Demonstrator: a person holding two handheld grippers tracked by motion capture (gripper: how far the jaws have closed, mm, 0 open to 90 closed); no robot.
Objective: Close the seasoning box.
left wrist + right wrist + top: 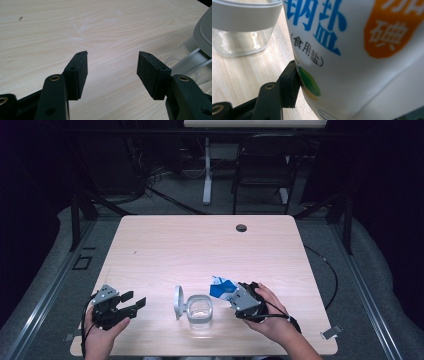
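A dim room surrounds my pale worktop (165,240). My right gripper (239,296) is pinching a salt bag (221,287) beside the open jar (201,311); left gripper (129,303) jaws are spread, idling. Next I'm judging a tilt over the jar's mouth.

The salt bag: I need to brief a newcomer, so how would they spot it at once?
On the wooden table, look near the front edge, just right of the clear glass jar with its lid open. The salt bag is held in the right gripper: the only white and blue printed packet.
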